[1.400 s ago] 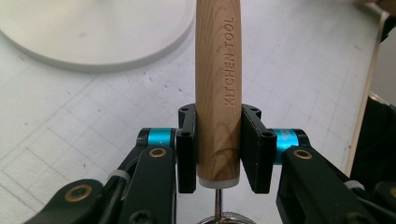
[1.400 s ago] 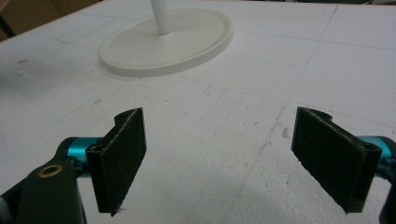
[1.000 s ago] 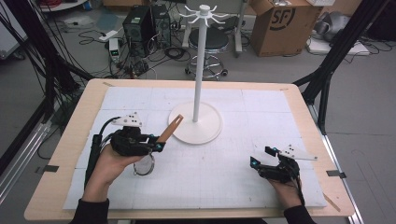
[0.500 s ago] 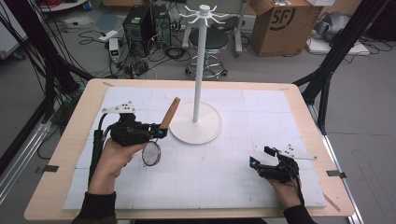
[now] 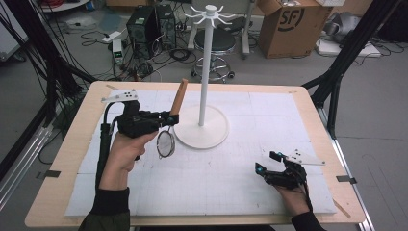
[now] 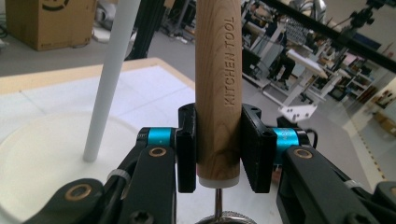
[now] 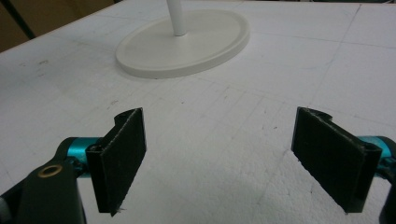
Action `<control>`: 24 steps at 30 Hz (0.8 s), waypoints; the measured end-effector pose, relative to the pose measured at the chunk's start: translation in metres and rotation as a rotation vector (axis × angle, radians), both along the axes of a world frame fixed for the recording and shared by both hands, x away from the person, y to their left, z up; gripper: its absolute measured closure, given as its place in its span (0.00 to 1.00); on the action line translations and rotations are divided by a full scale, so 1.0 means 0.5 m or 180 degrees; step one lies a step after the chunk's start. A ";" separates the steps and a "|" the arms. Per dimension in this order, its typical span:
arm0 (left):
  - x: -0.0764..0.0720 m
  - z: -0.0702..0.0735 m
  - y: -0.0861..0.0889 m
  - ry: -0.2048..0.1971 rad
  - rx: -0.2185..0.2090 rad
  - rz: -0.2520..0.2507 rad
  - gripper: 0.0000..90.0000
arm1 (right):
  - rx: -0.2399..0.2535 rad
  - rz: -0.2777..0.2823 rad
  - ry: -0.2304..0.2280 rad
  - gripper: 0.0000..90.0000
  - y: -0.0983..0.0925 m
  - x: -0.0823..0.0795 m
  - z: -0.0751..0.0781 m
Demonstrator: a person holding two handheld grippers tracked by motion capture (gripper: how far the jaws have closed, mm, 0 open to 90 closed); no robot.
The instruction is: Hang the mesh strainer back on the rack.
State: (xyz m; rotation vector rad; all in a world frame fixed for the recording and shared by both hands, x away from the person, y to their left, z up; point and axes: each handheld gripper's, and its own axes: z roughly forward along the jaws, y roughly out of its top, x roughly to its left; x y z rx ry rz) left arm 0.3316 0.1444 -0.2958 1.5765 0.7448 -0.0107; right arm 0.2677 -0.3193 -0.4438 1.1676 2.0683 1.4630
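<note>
The left gripper point(image 5: 169, 119) has its 2 jaws closed tight on the wooden handle point(image 6: 217, 84) of a small strainer point(image 5: 165, 144), just above the metal neck. The handle tilts up toward the white stand point(image 5: 206, 67) and the mesh bowl dangles clear of the mat. It looks like a carry toward the stand's hooks point(image 5: 210, 13); next comes a lift and hooking it on. The right gripper point(image 7: 233, 158) rests wide open and empty, near the mat's corner.

Left gripper point(image 5: 169, 119) raised and clamped; right gripper point(image 5: 266, 162) low, jaws apart.
</note>
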 end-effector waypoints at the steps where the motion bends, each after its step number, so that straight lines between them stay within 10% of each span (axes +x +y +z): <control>1: 0.001 0.007 0.000 -0.0018 -0.0022 0.0020 0.78 | 0.0002 0.0010 0.0009 0.19 0.001 0.000 -0.001; 5: 0.011 0.036 0.004 -0.0028 -0.0278 0.0084 0.78 | -0.0017 0.0040 -0.0007 0.19 0.006 0.000 -0.001; 24: 0.042 0.149 -0.029 -0.0208 -0.0402 0.0101 0.78 | 0.0025 0.0073 -0.0023 0.19 0.007 -0.005 0.003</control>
